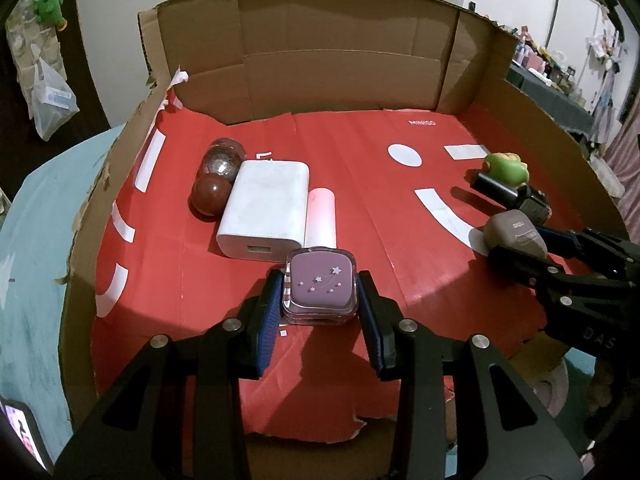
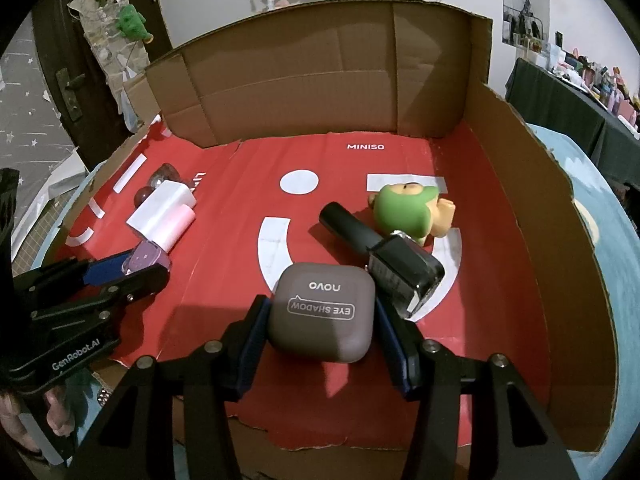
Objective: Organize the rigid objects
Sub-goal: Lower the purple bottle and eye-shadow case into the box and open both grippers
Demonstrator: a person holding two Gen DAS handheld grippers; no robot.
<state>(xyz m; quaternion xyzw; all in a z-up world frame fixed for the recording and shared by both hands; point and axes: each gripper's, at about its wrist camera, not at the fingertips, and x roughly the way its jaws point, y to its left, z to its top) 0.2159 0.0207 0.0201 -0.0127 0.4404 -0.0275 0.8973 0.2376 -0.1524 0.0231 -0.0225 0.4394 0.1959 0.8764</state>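
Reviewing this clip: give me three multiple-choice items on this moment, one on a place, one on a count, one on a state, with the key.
1. What lies directly against the white block?
A. green figure
B. pink cylinder
C. brown case

2. How many balls sit beside the white block?
A. two
B. four
C. none

3. What straddles the purple star case?
A. left hand-held gripper
B. right hand-held gripper
C. nothing

Key: 1 B, the pink cylinder touches its side. 2 A, a brown ball and a glittery ball. 3 A, the left hand-held gripper has a finger on each side; the right hand-held gripper flanks the brown eye shadow case.
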